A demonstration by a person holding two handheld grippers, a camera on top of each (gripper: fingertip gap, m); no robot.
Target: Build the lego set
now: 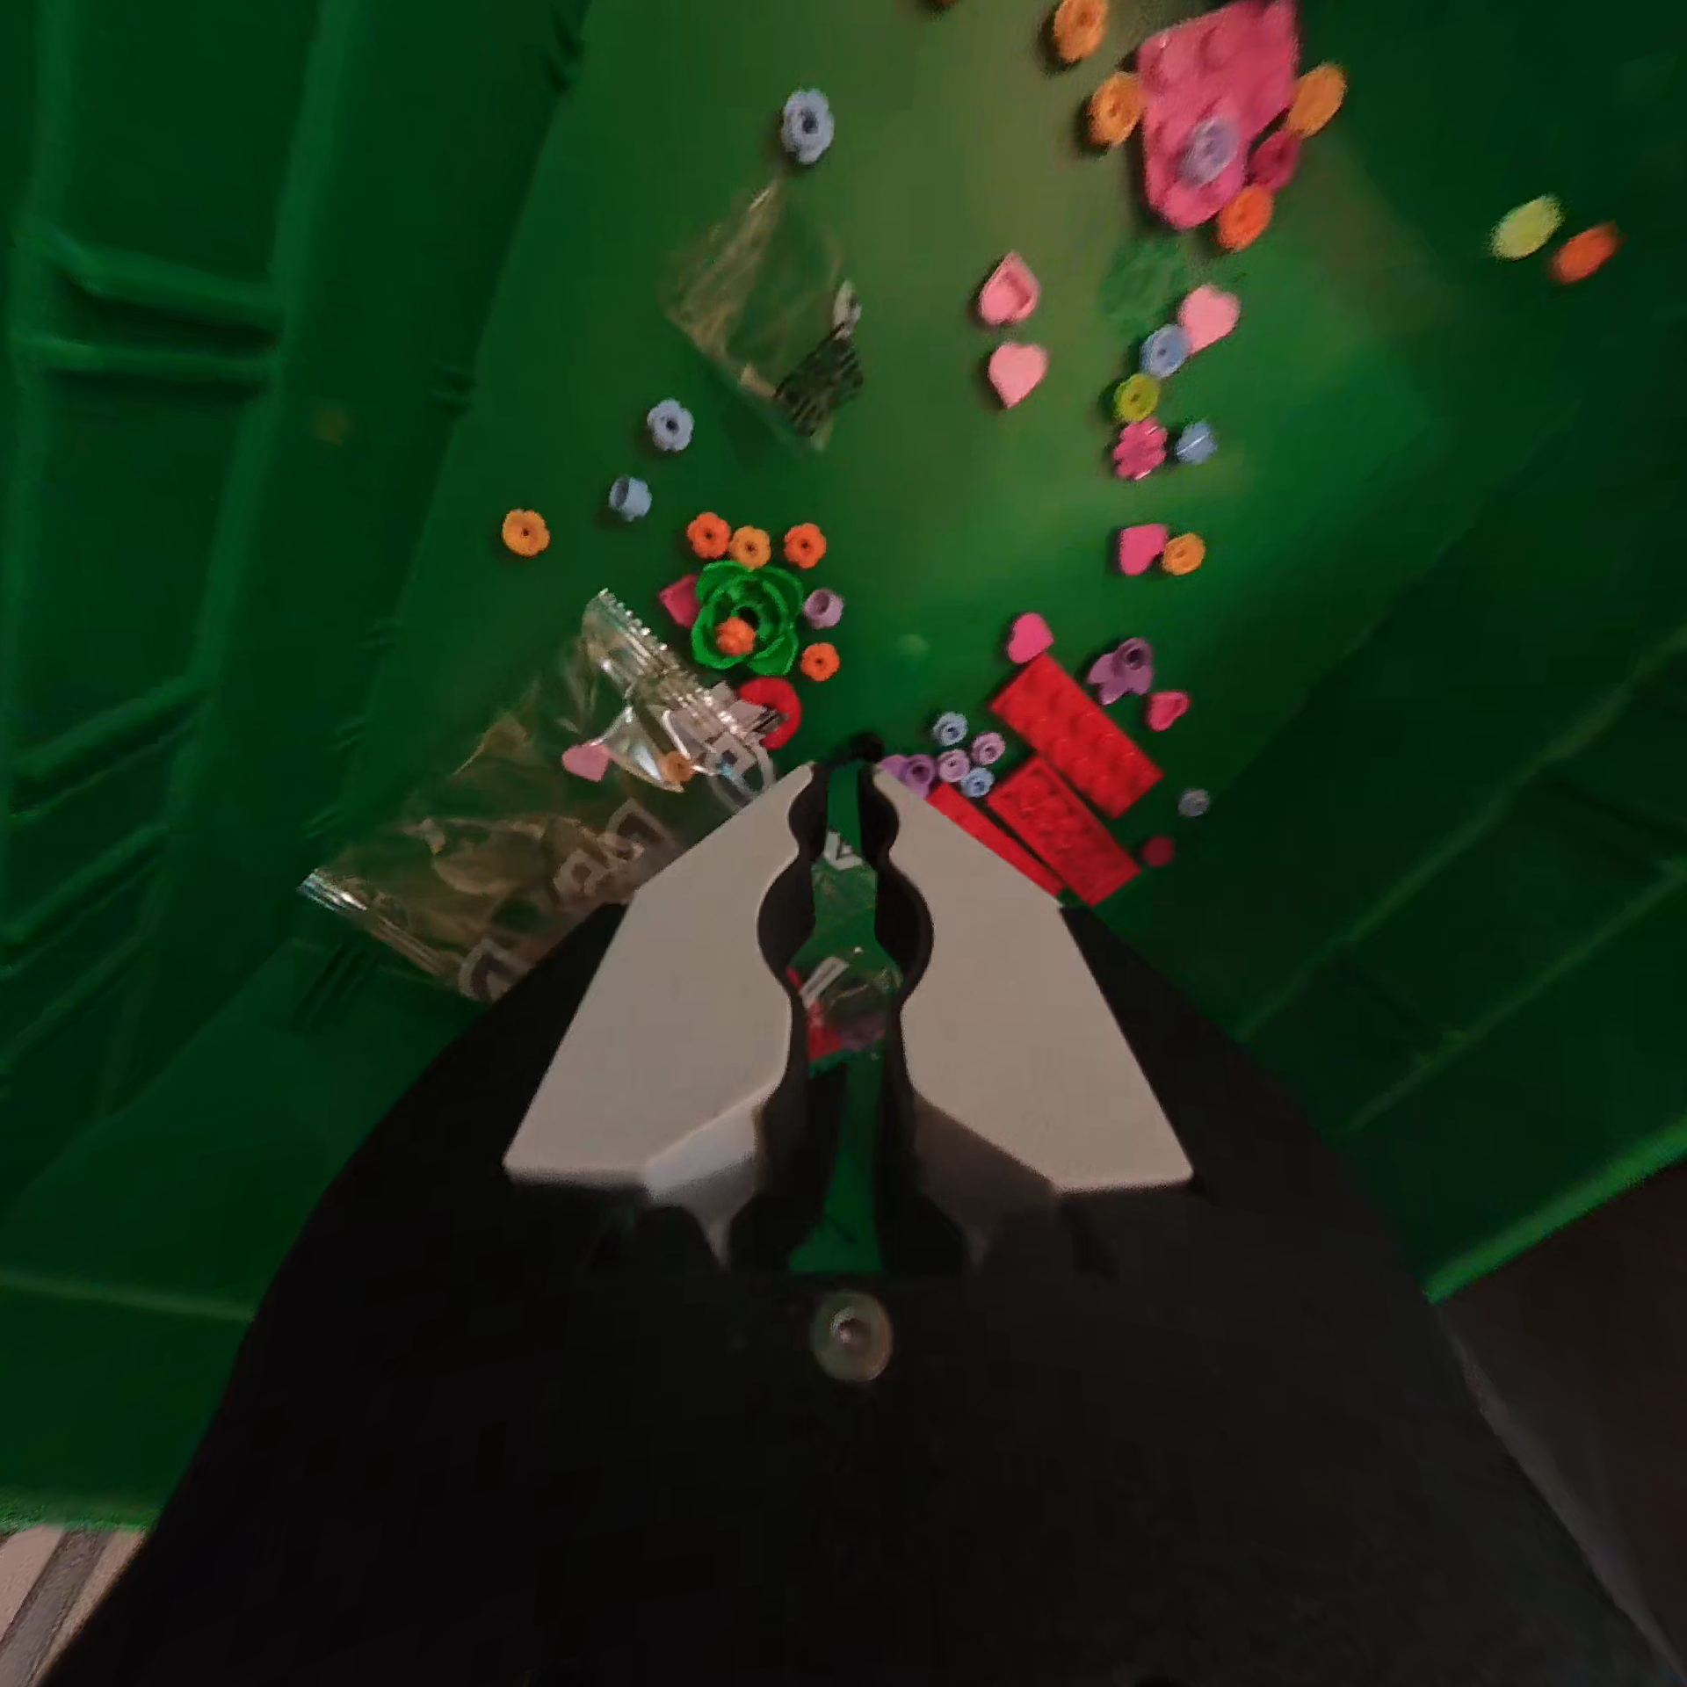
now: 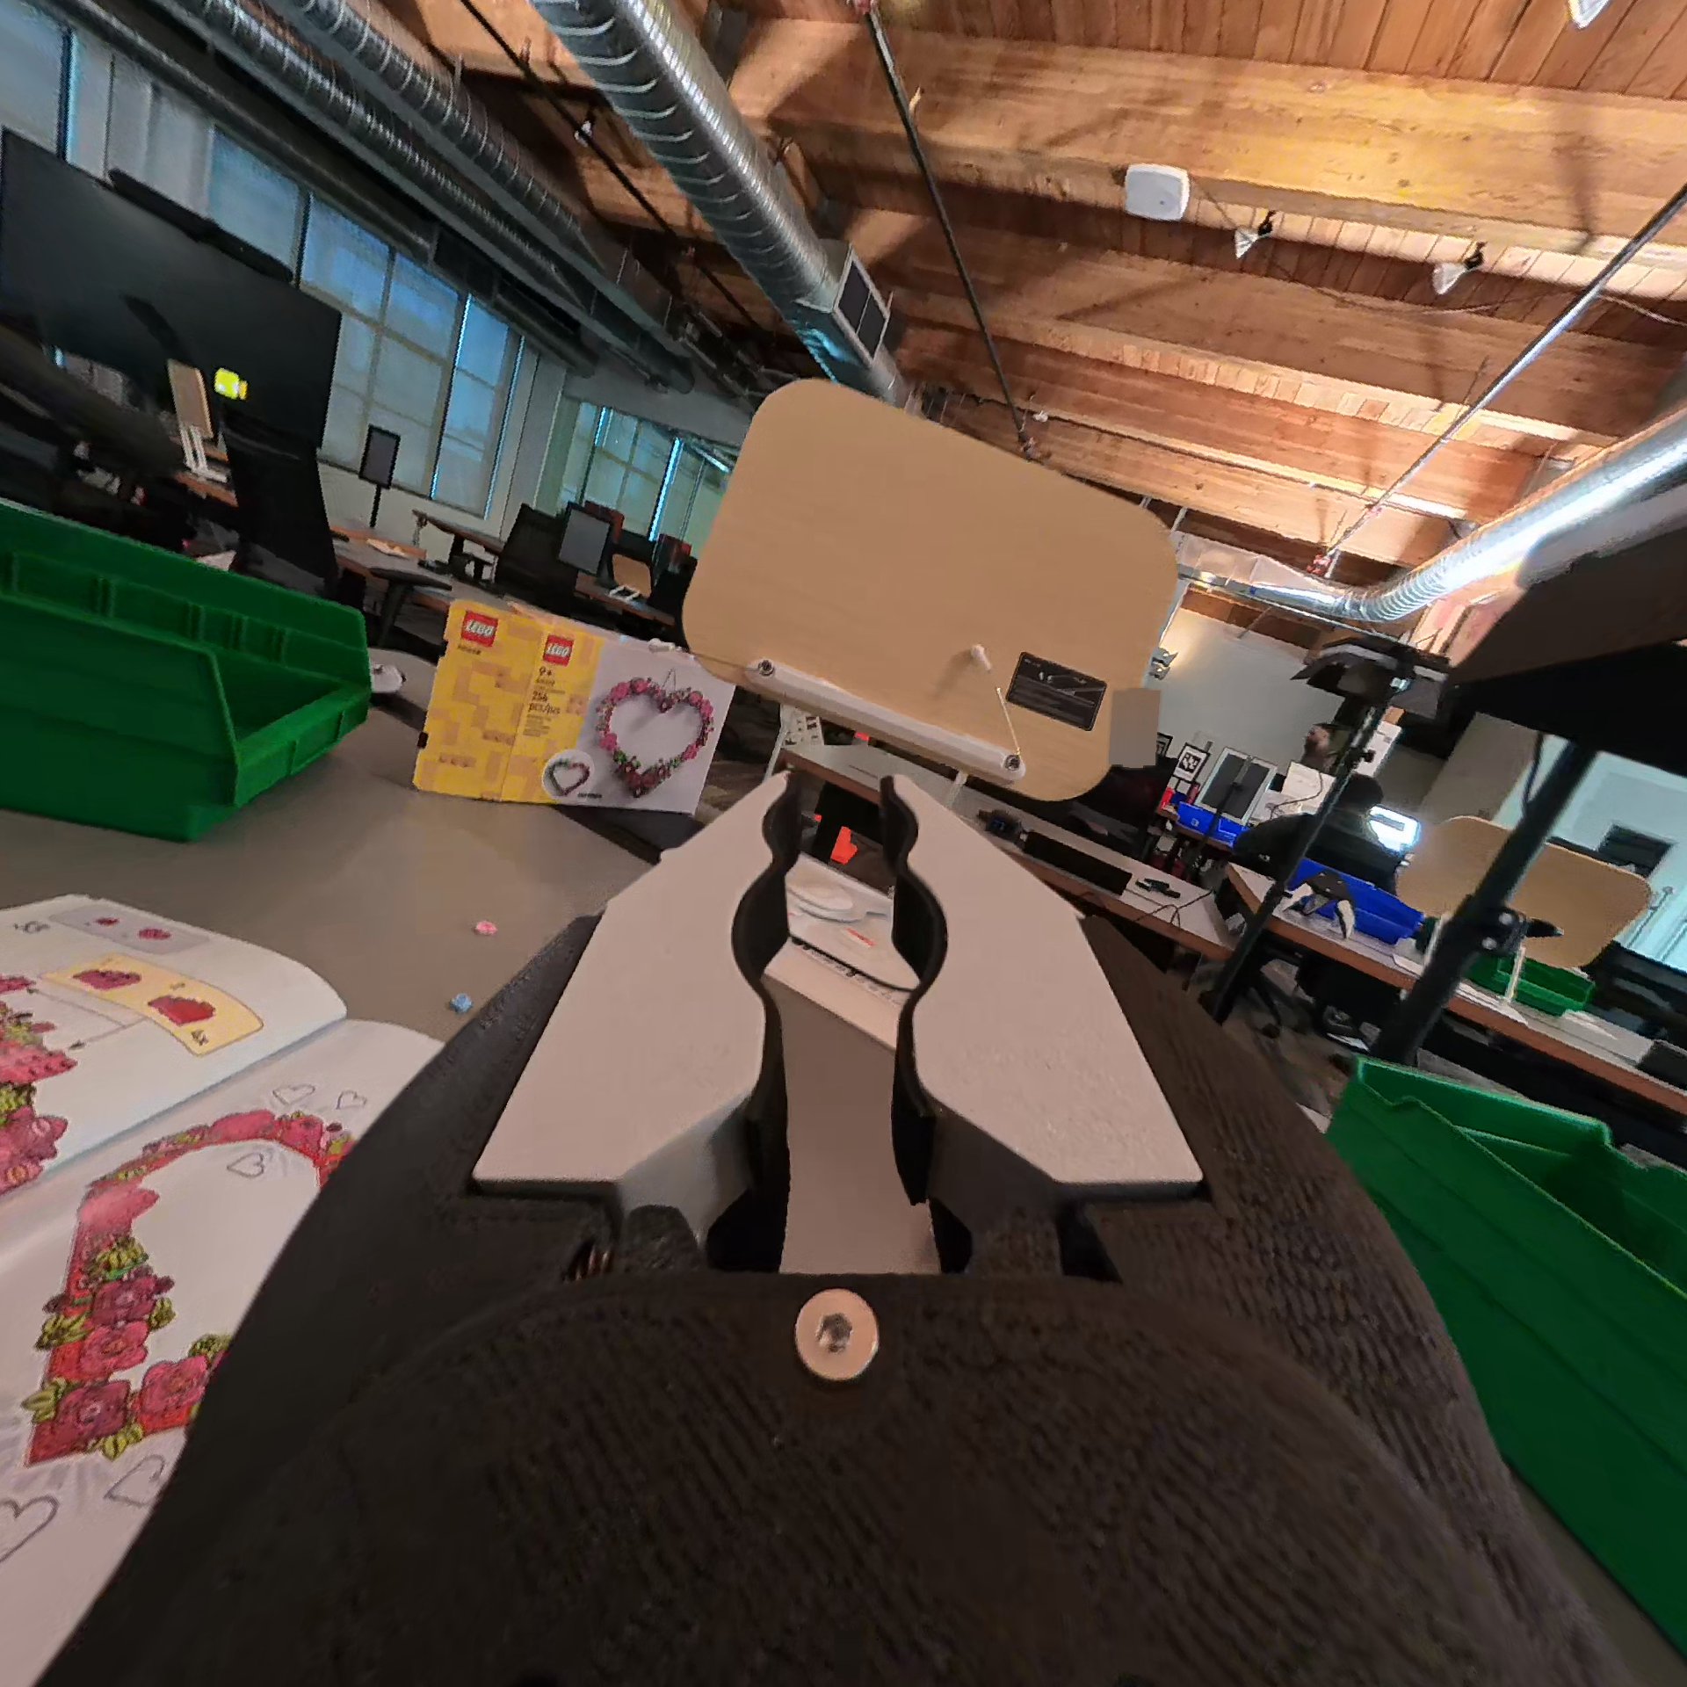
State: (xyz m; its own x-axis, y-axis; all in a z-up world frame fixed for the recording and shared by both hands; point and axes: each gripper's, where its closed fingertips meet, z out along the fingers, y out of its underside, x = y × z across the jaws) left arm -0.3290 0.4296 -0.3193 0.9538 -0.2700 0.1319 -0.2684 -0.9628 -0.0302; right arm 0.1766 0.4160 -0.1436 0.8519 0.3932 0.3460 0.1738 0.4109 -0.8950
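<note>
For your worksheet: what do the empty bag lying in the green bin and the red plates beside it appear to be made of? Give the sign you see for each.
Empty bag: thin clear plastic film, glossy; it is see-through, crinkled and catches highlights.
Red plates: apparently hard moulded plastic, smooth; uniform colour, crisp straight edges and rows of raised studs.

The bin [image 1: 274,639] is deep green throughout, and on its floor lie red plates [image 1: 1073,735], a bright pink plate [image 1: 1205,91], pale pink hearts [image 1: 1016,372], orange flower studs [image 1: 750,545], lavender studs [image 1: 968,762], a leaf-green rosette [image 1: 749,616] and clear bags [image 1: 511,858] with white print. The left tool [image 1: 844,776] has light grey fingers [image 1: 694,986] edged in black on a black body. On the grey bench [image 2: 347,867] stand a yellow-and-white box [image 2: 557,721] picturing a pink heart wreath and a white booklet [image 2: 137,1187] patterned with pink roses, behind them a tan wooden board [image 2: 922,584].
</note>
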